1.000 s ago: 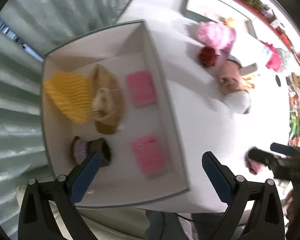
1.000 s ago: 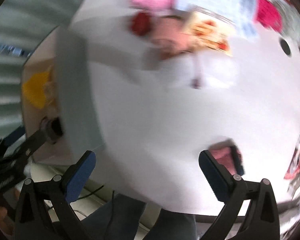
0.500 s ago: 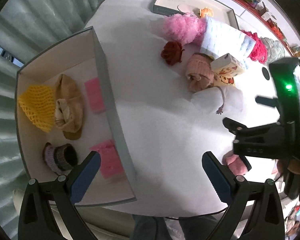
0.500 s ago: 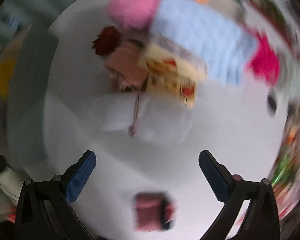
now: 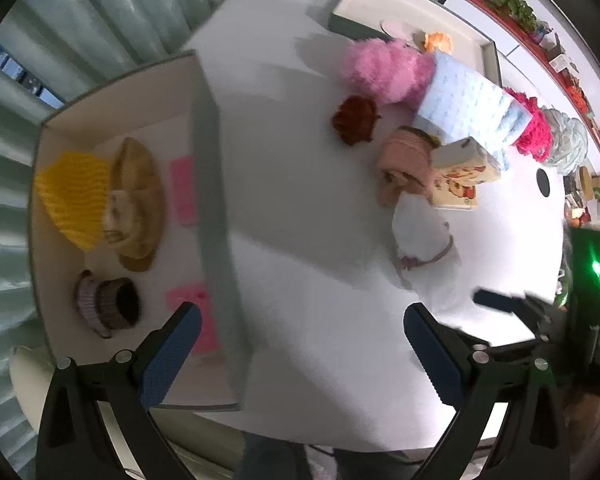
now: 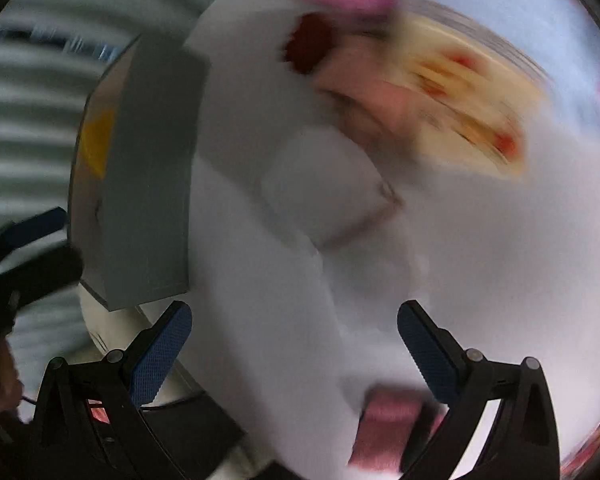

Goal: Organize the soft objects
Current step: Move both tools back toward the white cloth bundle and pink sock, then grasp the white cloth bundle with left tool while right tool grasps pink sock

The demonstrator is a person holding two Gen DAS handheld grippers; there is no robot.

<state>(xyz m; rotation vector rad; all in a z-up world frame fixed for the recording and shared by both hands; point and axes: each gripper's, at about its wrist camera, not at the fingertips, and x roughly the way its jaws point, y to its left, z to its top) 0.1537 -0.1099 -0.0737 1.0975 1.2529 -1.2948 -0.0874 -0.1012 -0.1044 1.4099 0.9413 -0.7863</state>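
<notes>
A grey box (image 5: 212, 184) at the left of the white table holds a yellow knit hat (image 5: 70, 196), a tan hat (image 5: 136, 204), a purple-brown knit cuff (image 5: 108, 304) and two pink cloths (image 5: 182, 190). On the table lie a dark red knit piece (image 5: 356, 120), a fluffy pink item (image 5: 384, 70), a pink beanie (image 5: 406, 160), a white pouch (image 5: 420, 232) and a light blue towel (image 5: 468, 104). My left gripper (image 5: 300, 354) is open and empty above the box's near corner. My right gripper (image 6: 294, 354) is open over the table; a small pink item (image 6: 388, 424) lies just below it.
A printed carton (image 5: 460, 176) leans on the beanie. A second tray (image 5: 412, 20) stands at the back. A magenta fluffy item (image 5: 534, 132) and a pale teal one (image 5: 566, 140) lie at the far right, by a hole in the table (image 5: 543, 182).
My right gripper has swung left and forward toward the white pouch, and its view is blurred by motion. The left gripper's view has shifted slightly and is closer to the box.
</notes>
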